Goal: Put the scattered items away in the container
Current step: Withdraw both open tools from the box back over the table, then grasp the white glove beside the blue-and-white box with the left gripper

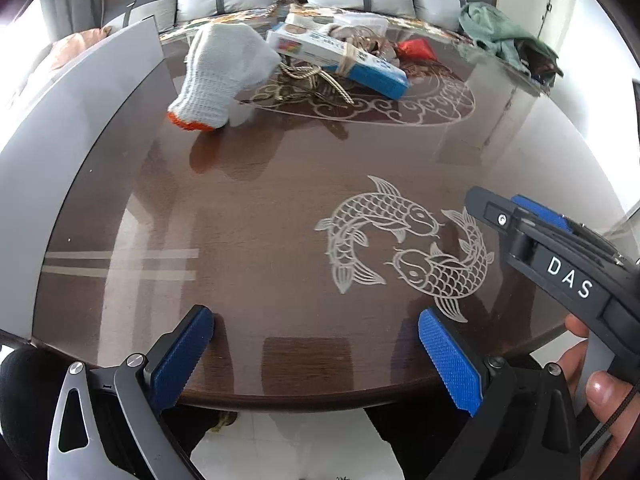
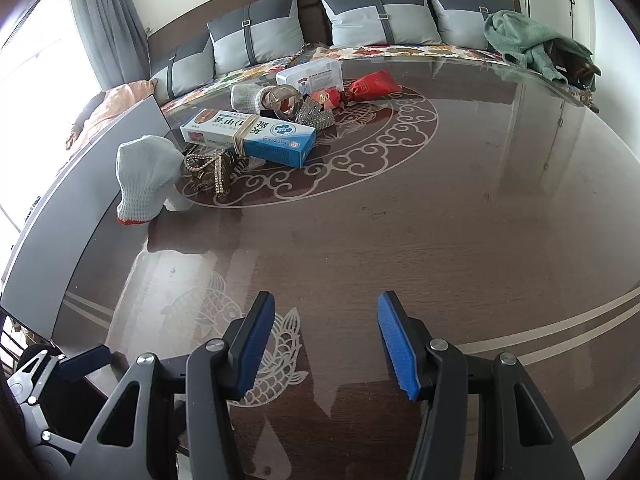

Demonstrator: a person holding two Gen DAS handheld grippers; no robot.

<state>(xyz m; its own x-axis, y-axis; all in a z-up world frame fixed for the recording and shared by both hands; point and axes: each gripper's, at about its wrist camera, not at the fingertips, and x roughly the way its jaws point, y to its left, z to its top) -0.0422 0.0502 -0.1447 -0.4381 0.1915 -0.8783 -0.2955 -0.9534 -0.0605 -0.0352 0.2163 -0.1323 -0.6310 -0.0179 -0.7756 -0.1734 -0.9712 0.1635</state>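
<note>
Scattered items lie in a pile at the far side of the glass-topped table. A white knitted glove (image 1: 224, 72) (image 2: 148, 176) with an orange cuff stands at the pile's left end. Behind it are a blue and white box (image 1: 340, 56) (image 2: 248, 136) bound with a rubber band, a gold rhinestone chain (image 1: 312, 80) (image 2: 208, 172), a red packet (image 2: 372, 84), a white packet (image 2: 312, 74) and a clear ring (image 2: 284, 100). A grey container wall (image 1: 80, 120) (image 2: 80, 208) rises along the left. My left gripper (image 1: 316, 320) and right gripper (image 2: 326, 300) are open and empty near the front edge, far from the pile.
Sofa cushions (image 2: 260, 32) and a green cloth (image 2: 536, 40) lie beyond the table's far edge. Fish engravings (image 1: 400, 240) mark the glass between the grippers and the pile. The right gripper (image 1: 500, 216) shows at the right of the left wrist view, held by a hand (image 1: 600, 384).
</note>
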